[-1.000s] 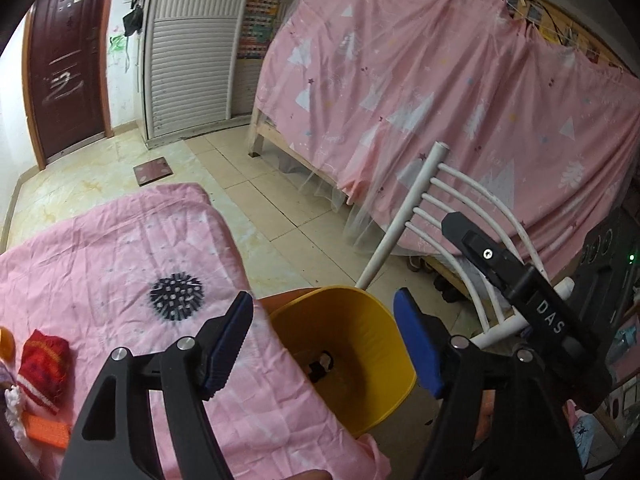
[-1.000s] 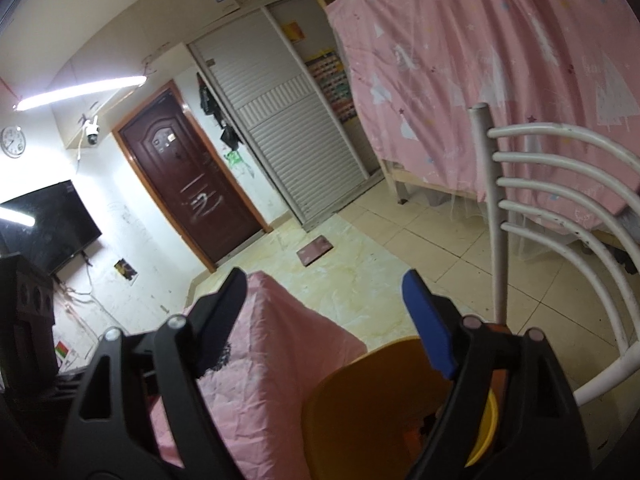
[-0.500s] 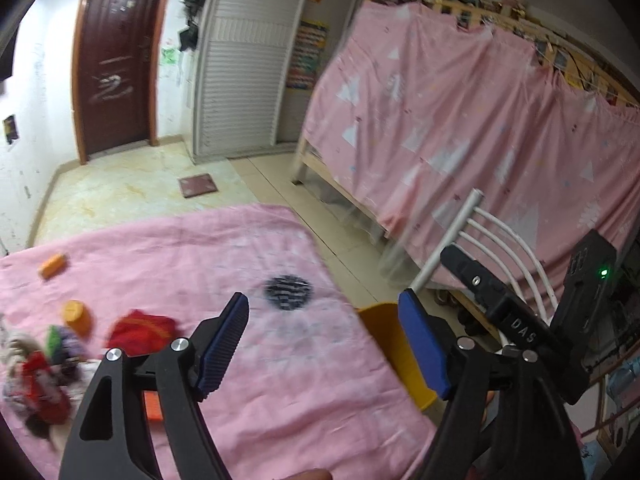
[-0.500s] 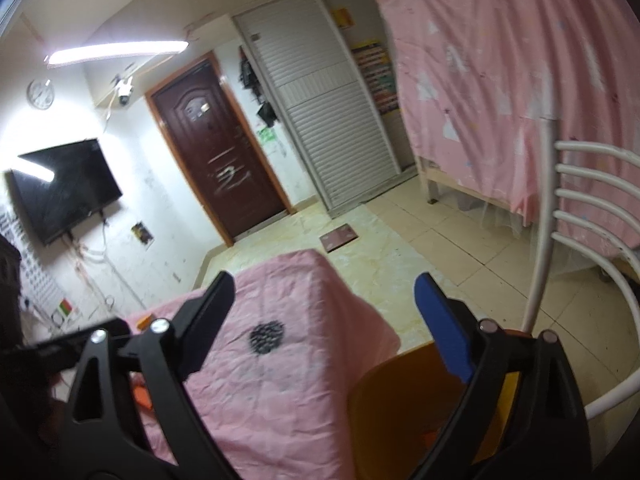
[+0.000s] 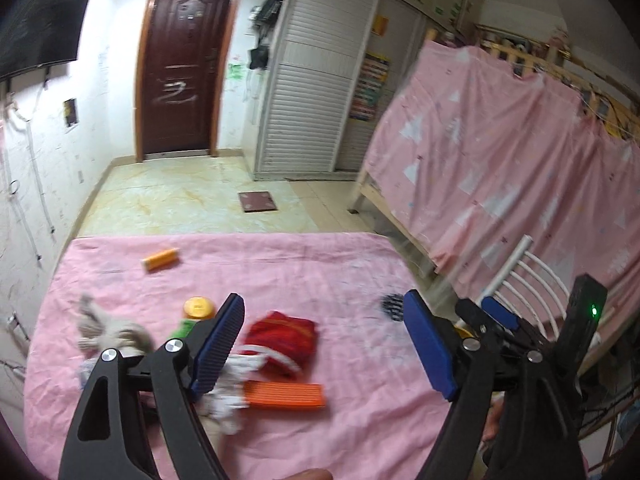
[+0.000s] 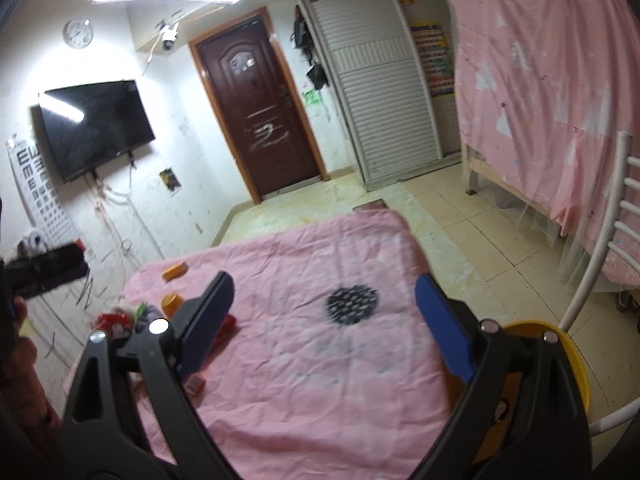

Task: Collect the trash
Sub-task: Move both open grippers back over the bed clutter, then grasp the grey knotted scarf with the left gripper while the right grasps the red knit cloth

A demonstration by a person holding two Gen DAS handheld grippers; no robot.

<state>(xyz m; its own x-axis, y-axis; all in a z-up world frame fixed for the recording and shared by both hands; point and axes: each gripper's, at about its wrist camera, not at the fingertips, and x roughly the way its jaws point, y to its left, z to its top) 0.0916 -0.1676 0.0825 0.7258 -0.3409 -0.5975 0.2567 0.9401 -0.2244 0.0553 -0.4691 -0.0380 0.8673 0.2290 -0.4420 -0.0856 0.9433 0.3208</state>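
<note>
Both my grippers empty, fingers wide apart: left gripper (image 5: 324,344), right gripper (image 6: 324,324); trash pile sits lower left of the pink cloth (image 5: 360,264), orange pack (image 5: 285,396) nearest. Worry: I snag the cloth or tangled rag (image 5: 104,330); yellow bin (image 6: 576,364) hugs the right edge, chair (image 6: 600,264) crowding it.

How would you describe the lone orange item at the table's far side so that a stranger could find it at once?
Start at the table covered in a pink cloth. Look towards its far edge, nearest the brown door: a small orange tube-shaped item lies on its side there. Unlike the other litter, it lies alone, apart from the nearer heap.
</note>
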